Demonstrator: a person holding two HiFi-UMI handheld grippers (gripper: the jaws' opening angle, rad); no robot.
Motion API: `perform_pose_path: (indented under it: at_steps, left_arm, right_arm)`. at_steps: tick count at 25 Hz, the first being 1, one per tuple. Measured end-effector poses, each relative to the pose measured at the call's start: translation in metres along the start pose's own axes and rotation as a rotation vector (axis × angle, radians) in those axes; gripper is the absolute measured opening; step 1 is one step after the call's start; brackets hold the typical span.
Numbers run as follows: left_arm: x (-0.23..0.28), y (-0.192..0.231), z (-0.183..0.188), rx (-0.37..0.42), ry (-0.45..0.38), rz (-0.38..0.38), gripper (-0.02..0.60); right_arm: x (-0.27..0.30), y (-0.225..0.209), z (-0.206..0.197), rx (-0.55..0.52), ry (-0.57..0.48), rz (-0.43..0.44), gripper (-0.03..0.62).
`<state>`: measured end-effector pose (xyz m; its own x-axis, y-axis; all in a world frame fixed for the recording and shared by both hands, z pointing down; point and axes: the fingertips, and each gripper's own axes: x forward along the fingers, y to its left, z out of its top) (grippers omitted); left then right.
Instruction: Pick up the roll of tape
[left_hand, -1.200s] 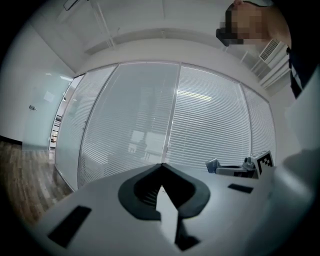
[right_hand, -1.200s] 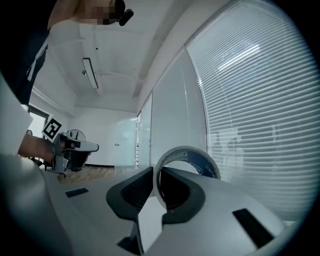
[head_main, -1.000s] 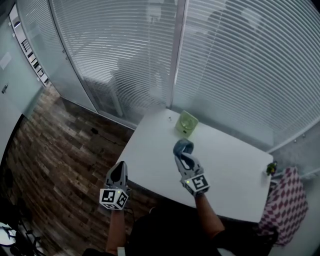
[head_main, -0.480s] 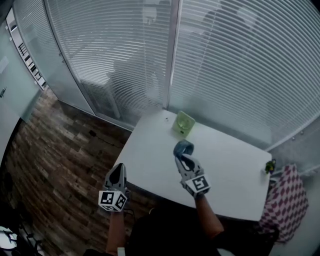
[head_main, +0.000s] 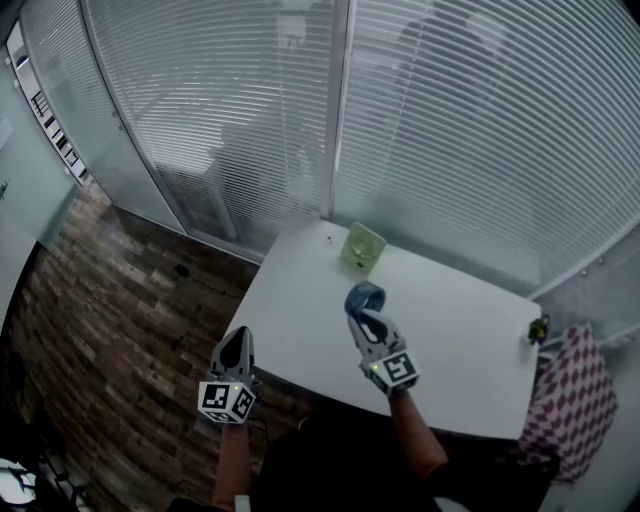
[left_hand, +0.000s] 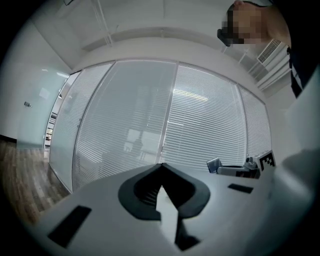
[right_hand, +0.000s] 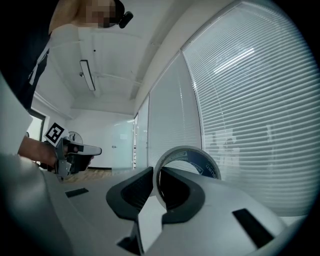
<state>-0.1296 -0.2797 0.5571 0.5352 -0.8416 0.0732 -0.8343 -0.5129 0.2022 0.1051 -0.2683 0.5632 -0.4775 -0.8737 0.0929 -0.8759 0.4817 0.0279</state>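
Clamping one wall of the roll of tape (right_hand: 187, 155), the right tongs (right_hand: 156, 175) are holding it above the middle of the surface (head_main: 470, 350). The left tongs (left_hand: 161, 170) are idling shut and empty off the near-left corner. Risk: with so narrow a bite, a jolt could be pivoting the roll loose.

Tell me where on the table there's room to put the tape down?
Most of the table is bare. The widest patch runs from the tape in the right gripper to the right edge. The left corner by the left gripper is free too. Only the green box crowds the far edge.
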Motion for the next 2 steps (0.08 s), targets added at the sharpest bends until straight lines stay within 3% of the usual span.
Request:
perform_pose_path:
  at_steps: [2]
  left_arm:
    - [-0.0008,0.0008,-0.0014,-0.004,0.001,0.007,0.006]
  right_arm:
    - [-0.0002,0.0008,-0.0008,0.007,0.007,0.001,0.048]
